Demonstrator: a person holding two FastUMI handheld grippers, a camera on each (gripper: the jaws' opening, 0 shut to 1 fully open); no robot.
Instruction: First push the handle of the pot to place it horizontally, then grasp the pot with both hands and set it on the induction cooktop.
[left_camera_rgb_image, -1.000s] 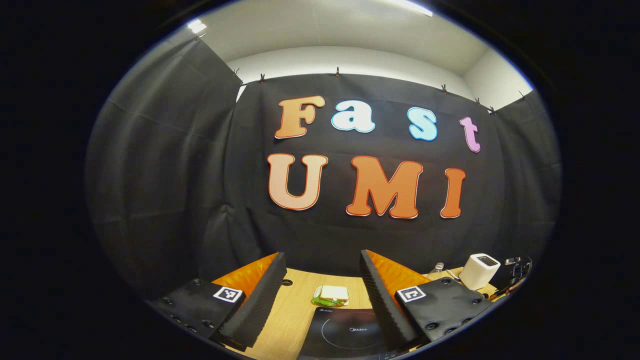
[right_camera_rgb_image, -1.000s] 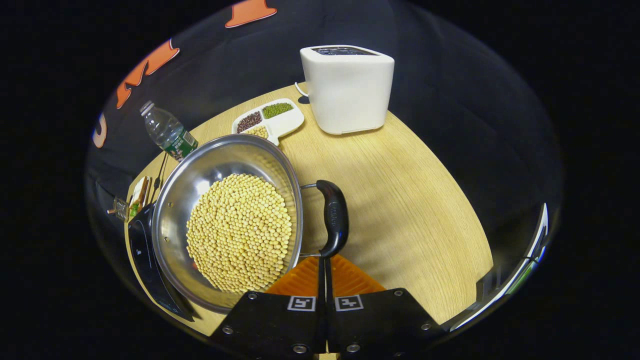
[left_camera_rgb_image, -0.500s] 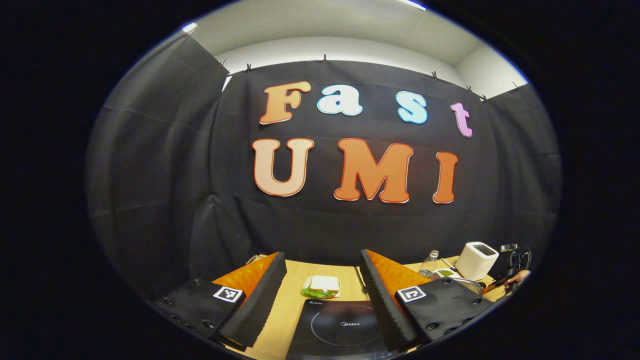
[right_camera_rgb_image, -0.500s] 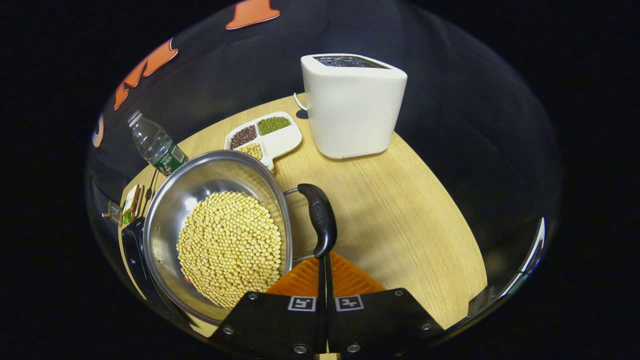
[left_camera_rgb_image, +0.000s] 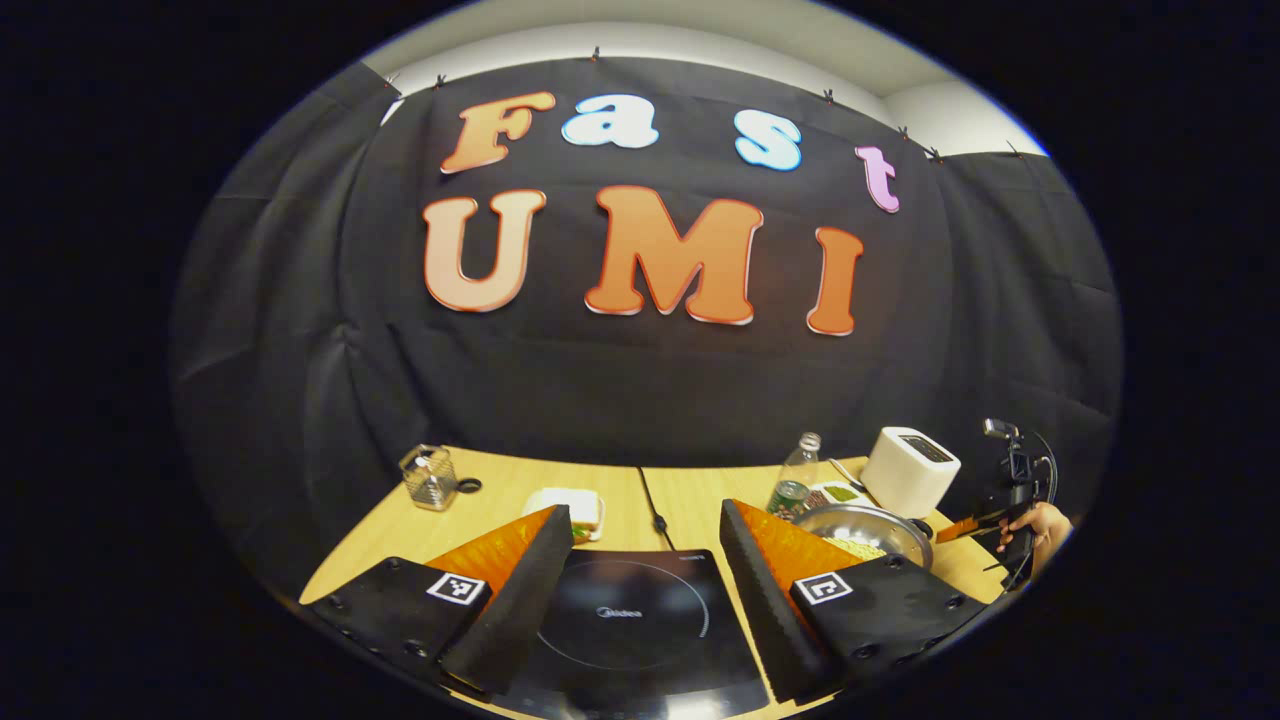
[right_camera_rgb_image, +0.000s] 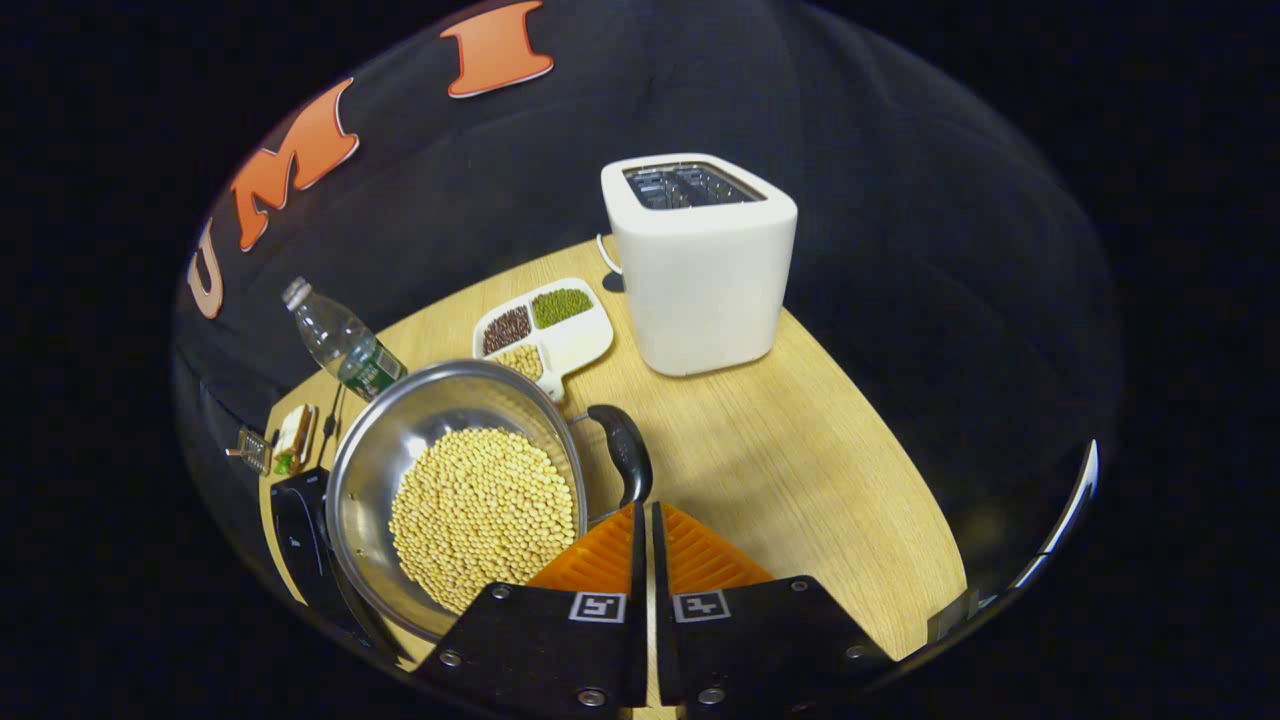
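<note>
The pot (right_camera_rgb_image: 455, 480) is shiny silver, and it is full of pale yellow beans (right_camera_rgb_image: 482, 515). Its handle (right_camera_rgb_image: 625, 464) is black. The table (right_camera_rgb_image: 800, 470) is light brown wood with thin lines in it. The toaster (right_camera_rgb_image: 698, 262) is white. The white tray (right_camera_rgb_image: 545, 330) has 3 parts: dark red-brown beans, green beans and yellow beans. The bottle (right_camera_rgb_image: 340, 341) is clear with a green label. The cooktop (left_camera_rgb_image: 640, 625) is black with a thin white ring on it. The sandwich (left_camera_rgb_image: 572, 505) is white with a bit of green. The cup (left_camera_rgb_image: 428, 478) is clear glass.
</note>
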